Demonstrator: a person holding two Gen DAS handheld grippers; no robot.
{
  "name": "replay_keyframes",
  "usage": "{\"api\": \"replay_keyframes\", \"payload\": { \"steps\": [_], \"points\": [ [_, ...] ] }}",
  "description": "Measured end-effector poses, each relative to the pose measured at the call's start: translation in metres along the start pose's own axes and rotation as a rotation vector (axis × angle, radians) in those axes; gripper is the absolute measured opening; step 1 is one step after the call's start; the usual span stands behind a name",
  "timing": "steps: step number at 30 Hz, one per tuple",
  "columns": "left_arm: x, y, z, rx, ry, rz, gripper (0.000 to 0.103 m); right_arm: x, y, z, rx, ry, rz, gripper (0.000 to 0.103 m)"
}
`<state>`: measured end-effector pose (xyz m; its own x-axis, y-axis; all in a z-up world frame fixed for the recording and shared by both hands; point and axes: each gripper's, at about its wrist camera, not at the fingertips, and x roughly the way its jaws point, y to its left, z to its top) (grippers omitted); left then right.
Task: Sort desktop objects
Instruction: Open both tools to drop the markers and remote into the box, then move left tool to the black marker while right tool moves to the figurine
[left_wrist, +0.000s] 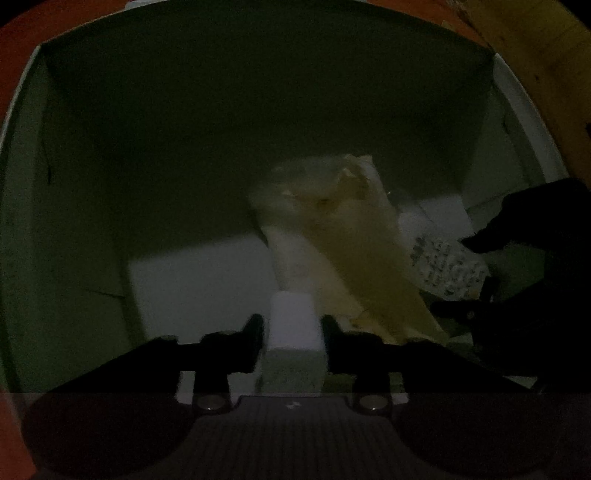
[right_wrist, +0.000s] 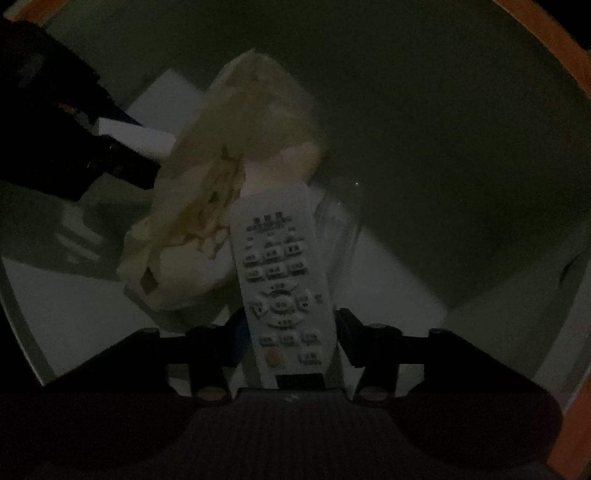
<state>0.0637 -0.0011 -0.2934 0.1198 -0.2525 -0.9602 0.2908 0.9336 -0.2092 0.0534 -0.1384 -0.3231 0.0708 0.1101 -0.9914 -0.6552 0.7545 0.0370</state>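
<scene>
Remote (right_wrist: 284, 291) and white block (left_wrist: 293, 325) are being released into the box (left_wrist: 92, 229); each lies between slackened jaws of its hand-held gripper, right (right_wrist: 286, 334) and left (left_wrist: 291, 332). Withdrawal upward seems next.

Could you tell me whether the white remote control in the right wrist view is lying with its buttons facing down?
No, the remote control shows its buttons facing the camera.

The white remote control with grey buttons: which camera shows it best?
The right wrist view: the white remote control with grey buttons fills the centre, buttons facing the lens. The left wrist view catches only a blurred buttoned part at right.
</scene>
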Motion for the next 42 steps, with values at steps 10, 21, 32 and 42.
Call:
{"api": "replay_keyframes", "payload": {
  "steps": [10, 21, 32, 42],
  "points": [
    [-0.042, 0.015, 0.009, -0.066, -0.095, -0.041, 0.063, -0.050, -0.022, 0.013, 0.087, -0.105, 0.015, 0.073],
    [-0.116, 0.017, 0.068, -0.079, -0.286, -0.071, 0.065, -0.144, -0.081, 0.091, 0.292, -0.374, 0.079, 0.073],
    [-0.102, 0.055, 0.179, -0.239, -0.348, 0.038, 0.069, -0.108, -0.144, 0.136, 0.443, -0.304, 0.070, 0.073],
    [-0.021, 0.082, 0.244, -0.460, -0.237, 0.049, 0.069, -0.044, -0.172, 0.178, 0.511, -0.151, 0.185, 0.073]
  ]
}}
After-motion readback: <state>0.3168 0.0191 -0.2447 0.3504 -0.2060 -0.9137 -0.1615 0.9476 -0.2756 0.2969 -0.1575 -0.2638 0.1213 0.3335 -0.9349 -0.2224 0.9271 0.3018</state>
